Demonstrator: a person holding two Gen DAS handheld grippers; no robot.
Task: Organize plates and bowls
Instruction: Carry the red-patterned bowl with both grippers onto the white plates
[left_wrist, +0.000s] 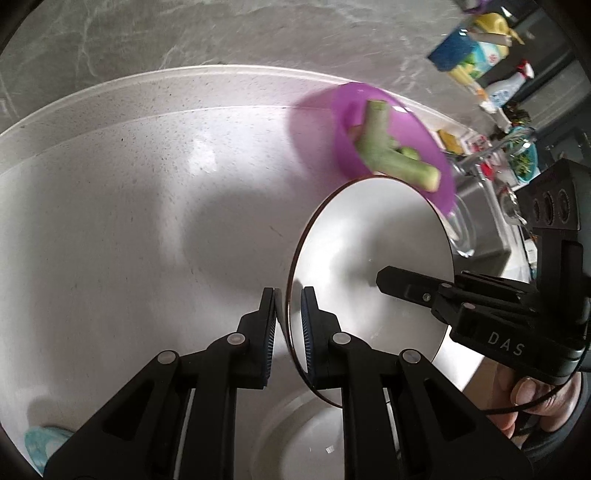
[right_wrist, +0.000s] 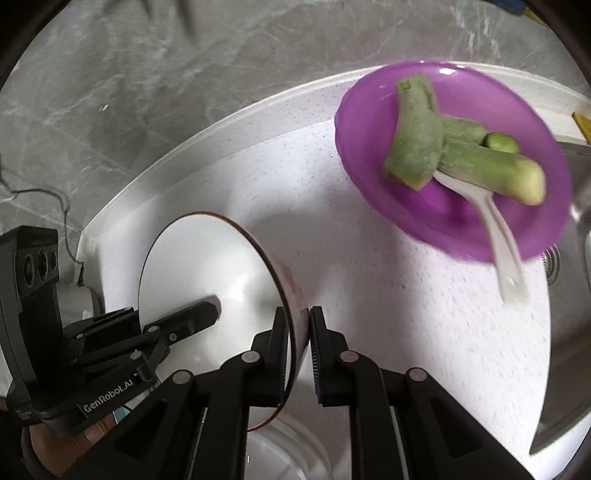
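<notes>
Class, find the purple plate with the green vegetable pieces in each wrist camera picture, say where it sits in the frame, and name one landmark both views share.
Left wrist view: the purple plate is upper right of centre, just above the white bowl.
Right wrist view: the purple plate fills the upper right; a white spoon lies on it.
Shared landmark: the white bowl, held at its rim by both grippers.
</notes>
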